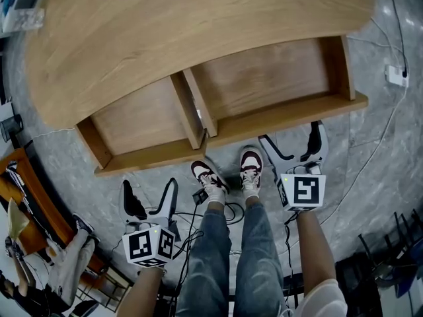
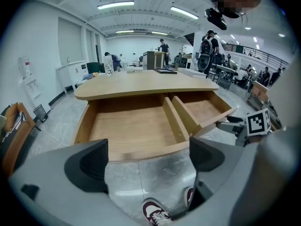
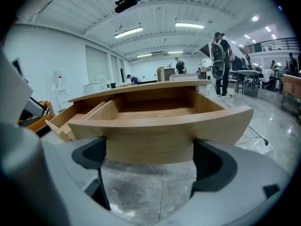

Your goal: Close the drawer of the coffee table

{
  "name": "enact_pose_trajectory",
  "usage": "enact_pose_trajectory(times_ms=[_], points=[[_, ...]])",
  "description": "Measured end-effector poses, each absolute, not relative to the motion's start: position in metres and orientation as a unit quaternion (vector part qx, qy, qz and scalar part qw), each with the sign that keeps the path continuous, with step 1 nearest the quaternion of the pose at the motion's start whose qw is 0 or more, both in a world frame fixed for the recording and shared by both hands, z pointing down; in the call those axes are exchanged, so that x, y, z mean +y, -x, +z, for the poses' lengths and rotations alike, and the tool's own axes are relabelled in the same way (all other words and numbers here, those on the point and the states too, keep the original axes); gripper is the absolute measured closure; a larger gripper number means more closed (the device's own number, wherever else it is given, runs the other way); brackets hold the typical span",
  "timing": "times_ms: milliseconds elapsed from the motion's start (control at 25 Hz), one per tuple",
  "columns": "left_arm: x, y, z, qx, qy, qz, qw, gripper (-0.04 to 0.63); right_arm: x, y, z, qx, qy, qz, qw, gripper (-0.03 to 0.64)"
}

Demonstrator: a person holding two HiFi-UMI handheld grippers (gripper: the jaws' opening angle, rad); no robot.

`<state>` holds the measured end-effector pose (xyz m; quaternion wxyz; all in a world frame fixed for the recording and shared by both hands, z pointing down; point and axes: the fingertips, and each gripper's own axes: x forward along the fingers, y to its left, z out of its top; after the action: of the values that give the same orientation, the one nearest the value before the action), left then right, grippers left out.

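The left tool [image 1: 151,200] is released, with the open left drawer [image 1: 142,121] ahead of it. The right tool [image 1: 295,144], released too, has just before its jaws the front of the right drawer [image 3: 155,131].

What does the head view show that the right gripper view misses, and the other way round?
Only the head view: the person's red-and-white sneakers, blue jeans, and the square-marked cubes atop the left gripper and right gripper. Only the right gripper view: long white ceiling lights and a standing person with a backpack. Both: the light wooden coffee table, its two open drawers and the grey marbled floor.
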<state>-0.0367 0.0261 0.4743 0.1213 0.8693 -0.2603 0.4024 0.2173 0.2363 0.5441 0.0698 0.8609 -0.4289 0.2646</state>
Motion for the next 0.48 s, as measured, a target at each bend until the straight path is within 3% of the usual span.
enact_pose_trajectory(times_ms=[480], points=[[0.015, 0.039, 0.469, -0.28, -0.865, 0.393, 0.139, 0.061, 0.218, -0.234, 0.527, -0.424, -0.87, 0.24, 0.072, 0.035]])
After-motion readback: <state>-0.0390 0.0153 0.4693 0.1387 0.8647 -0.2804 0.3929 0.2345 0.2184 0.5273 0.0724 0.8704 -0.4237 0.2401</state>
